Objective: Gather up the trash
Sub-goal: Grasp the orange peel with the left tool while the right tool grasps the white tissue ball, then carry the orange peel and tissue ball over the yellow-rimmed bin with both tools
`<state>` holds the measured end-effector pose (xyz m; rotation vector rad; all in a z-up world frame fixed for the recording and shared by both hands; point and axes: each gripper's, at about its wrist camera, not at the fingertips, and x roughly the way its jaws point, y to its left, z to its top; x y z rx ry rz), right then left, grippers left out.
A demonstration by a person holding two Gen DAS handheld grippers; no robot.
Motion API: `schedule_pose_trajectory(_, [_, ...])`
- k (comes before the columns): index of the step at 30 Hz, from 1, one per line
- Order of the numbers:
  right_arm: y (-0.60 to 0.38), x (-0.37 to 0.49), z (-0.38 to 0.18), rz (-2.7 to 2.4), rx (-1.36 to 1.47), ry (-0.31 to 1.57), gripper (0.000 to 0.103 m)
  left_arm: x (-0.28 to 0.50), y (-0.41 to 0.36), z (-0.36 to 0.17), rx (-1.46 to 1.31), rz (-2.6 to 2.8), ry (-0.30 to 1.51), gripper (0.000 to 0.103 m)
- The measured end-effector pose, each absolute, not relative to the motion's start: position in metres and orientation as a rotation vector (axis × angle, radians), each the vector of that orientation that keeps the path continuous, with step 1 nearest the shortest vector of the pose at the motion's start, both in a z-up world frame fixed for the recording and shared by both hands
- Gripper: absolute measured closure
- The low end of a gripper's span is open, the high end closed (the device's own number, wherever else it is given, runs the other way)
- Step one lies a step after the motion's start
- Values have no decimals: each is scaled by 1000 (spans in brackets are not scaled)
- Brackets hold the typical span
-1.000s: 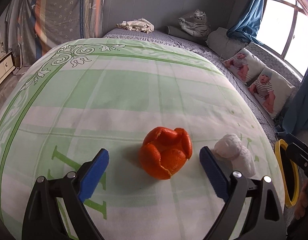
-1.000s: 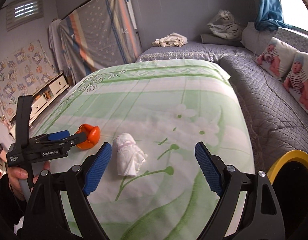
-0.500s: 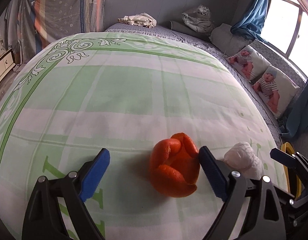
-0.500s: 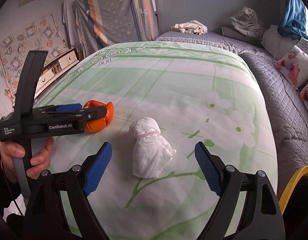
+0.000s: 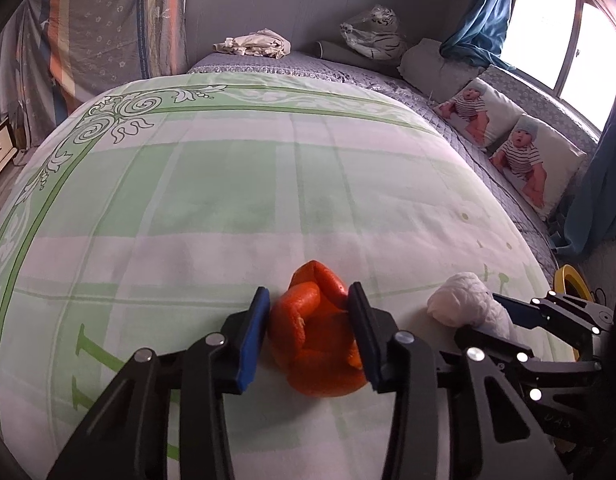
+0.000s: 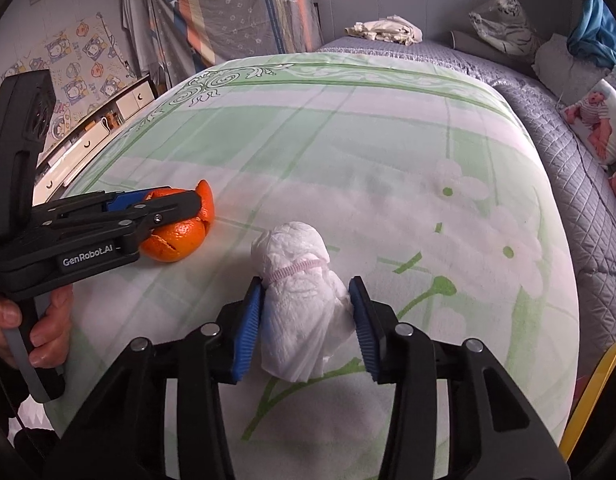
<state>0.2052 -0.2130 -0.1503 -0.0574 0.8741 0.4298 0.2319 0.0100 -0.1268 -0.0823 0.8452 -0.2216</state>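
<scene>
Both claws have drawn in from wide apart, and the right one has dropped down over its target. Now the left claw (image 5: 308, 330) is closing, its blue pads pressed on either flank of the orange peel (image 5: 316, 344), which sits on the near part of the bed (image 5: 228, 184). Just to its right the right claw (image 6: 306, 320) is closing too, its pads touching the sides of the tissue wad (image 6: 304, 300), also on the near green-and-white quilt.

Judging by looks, the peel is a light, hollow shell: springy, apt to fold or split where its flaps part, so a hold across its fuller lower body seems safest. It is roughly round, with torn flaps opening up and away toward the far side.

The tissue wad seems nearly weightless and soft; it will crush rather than slip. Its long axis runs near to far, rounded head far, loose tail near, with a pink band around its middle. The pads take it below that band.

A yellow-rimmed bin (image 5: 570, 280) stands at the right, off the bed.
</scene>
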Motion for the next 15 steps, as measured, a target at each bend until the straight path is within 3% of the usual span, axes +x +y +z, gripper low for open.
schedule_pose_trajectory(7, [-215,200,-146,414,-58,863,74,220,4,-124,-19,-221,820,75])
schedule_pose_trajectory(15, [-229,187,-124,403,-19,814,75,216,7,-121,-31,-209,818,85])
